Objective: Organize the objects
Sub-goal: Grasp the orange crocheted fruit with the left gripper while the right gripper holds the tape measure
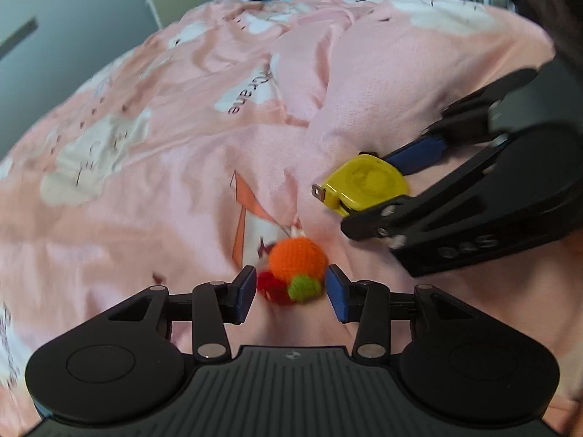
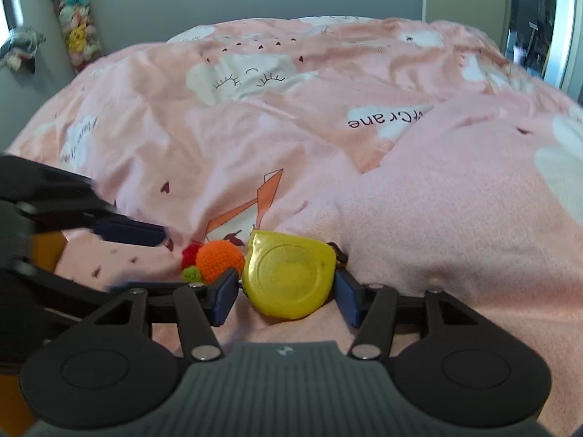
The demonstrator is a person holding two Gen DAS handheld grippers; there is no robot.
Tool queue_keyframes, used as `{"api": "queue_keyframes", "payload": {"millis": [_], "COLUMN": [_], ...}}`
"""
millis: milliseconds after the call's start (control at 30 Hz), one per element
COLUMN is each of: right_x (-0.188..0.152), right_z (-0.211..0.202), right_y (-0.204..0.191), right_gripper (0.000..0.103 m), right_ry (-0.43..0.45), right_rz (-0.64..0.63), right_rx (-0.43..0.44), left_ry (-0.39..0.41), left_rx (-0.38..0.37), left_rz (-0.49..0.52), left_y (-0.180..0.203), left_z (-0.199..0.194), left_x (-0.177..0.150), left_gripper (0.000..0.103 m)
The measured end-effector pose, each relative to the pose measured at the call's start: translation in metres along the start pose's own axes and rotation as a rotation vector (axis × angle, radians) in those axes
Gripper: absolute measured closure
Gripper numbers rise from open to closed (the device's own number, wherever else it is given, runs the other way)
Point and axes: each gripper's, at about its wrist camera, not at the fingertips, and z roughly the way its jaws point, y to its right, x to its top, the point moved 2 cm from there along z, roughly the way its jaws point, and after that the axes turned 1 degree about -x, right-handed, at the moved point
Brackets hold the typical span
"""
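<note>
An orange, red and green crocheted toy point(image 1: 296, 268) lies on the pink bedcover point(image 1: 153, 189). My left gripper point(image 1: 289, 293) is open, its blue pads either side of the toy with gaps showing. A yellow tape measure point(image 2: 289, 279) sits between the blue pads of my right gripper point(image 2: 286, 296), which touch both its sides. In the left wrist view the tape measure point(image 1: 366, 184) shows at the right, held by the right gripper point(image 1: 379, 185). In the right wrist view the toy point(image 2: 215, 260) lies just left of the tape measure.
A thicker pink blanket point(image 2: 455, 225) is heaped at the right. Hanging plush toys point(image 2: 74, 25) are on the far wall at left. A doorway point(image 2: 535, 25) is at the far right. The left gripper's body point(image 2: 54, 255) shows at the left edge.
</note>
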Motion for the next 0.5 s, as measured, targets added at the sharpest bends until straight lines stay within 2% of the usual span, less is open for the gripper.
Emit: {"api": "queue_keyframes", "payload": {"millis": [100,167,233,400,500], "right_x": [0.0,-0.001,-0.001,-0.001,-0.001], "right_z": [0.001,0.001,0.002,0.003,0.002], "right_y": [0.0,-0.001,-0.002,-0.003,-0.003], "right_gripper": [0.044,0.044,0.044,0.044,0.044], "right_ry": [-0.001,-0.002,-0.002,-0.003,-0.002], "right_rz": [0.012,0.008,0.005,-0.003,-0.002], "right_rx": [0.007,0.005,0.001,-0.008,-0.007], "left_ry": [-0.03,-0.04,-0.04,-0.04,-0.037], "left_rx": [0.017,-0.007,0.01,0.035,0.027], "left_rz": [0.074,0.09,0.106,0.119,0.072], "left_y": [0.004,0.006,0.008,0.013,0.009], "left_z": [0.019,0.025,0.03,0.041,0.04], "left_x": [-0.001,-0.003,-0.004,-0.003,-0.002], "left_gripper": [0.053,0.05,0.049,0.047,0.051]}}
